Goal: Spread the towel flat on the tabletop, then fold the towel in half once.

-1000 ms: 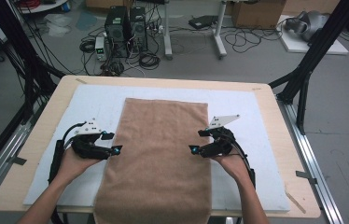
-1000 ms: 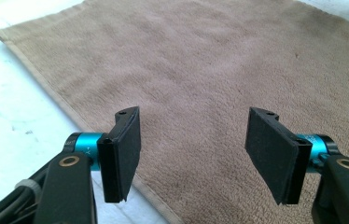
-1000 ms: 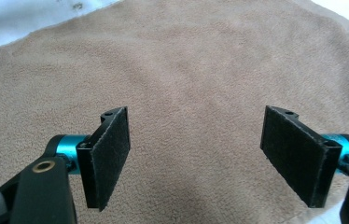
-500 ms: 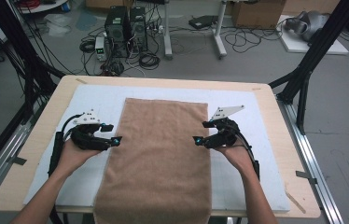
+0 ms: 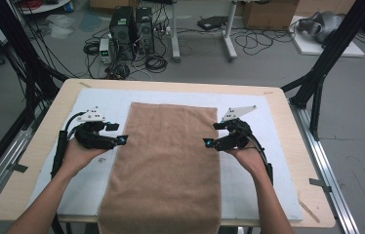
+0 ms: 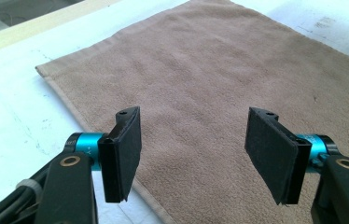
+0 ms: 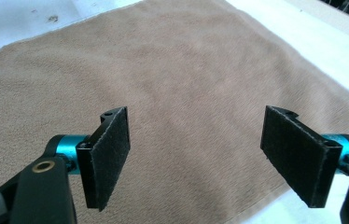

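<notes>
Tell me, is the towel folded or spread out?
Spread: the towel lies flat in one layer on the table, near end hanging over the edge.

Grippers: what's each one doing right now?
Left gripper: open, holding nothing, jaws over the left edge of the brown towel.
Right gripper: open, holding nothing, over the towel's right edge.

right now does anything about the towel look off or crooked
Mostly tidy: the brown towel lies flat and unwrinkled on the white mat. One oddity: its near end hangs over the table's front edge. Both grippers, left and right, are open at its side edges.
</notes>
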The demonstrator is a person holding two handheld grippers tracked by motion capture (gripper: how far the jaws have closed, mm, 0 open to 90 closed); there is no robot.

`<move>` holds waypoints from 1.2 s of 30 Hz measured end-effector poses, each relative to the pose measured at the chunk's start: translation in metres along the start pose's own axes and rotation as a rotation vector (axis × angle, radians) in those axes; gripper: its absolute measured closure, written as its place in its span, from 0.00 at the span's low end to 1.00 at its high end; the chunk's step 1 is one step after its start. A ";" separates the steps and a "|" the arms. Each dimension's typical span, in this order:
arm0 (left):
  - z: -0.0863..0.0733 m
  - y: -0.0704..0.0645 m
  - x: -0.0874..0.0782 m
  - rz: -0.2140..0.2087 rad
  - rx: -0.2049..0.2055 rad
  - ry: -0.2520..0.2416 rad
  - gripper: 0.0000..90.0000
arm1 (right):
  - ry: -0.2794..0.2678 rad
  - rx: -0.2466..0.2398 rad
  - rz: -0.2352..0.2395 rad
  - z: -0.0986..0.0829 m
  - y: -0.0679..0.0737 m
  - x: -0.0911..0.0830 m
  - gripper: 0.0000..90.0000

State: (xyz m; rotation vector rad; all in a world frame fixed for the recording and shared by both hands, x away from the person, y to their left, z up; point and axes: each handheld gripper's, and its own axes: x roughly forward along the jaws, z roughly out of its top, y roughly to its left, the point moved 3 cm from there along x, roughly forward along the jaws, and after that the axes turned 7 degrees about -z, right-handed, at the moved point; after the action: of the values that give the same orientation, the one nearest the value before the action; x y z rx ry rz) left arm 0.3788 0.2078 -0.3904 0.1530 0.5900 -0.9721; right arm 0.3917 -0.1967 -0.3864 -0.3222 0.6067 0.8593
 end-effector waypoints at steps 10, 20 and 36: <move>0.029 0.007 0.007 0.019 0.034 -0.004 0.40 | 0.005 -0.003 -0.003 0.026 -0.015 0.004 0.26; 0.025 0.007 0.008 0.000 0.026 0.016 0.40 | 0.039 0.013 -0.010 0.021 -0.022 0.024 0.26; 0.015 0.026 0.034 0.017 -0.002 0.044 0.40 | 0.076 0.020 -0.045 0.010 -0.033 0.046 0.26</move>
State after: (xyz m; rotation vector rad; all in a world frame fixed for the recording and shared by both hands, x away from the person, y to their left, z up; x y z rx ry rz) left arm 0.4196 0.1921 -0.3997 0.1774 0.6295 -0.9533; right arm 0.4446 -0.1840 -0.4059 -0.3505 0.6756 0.7998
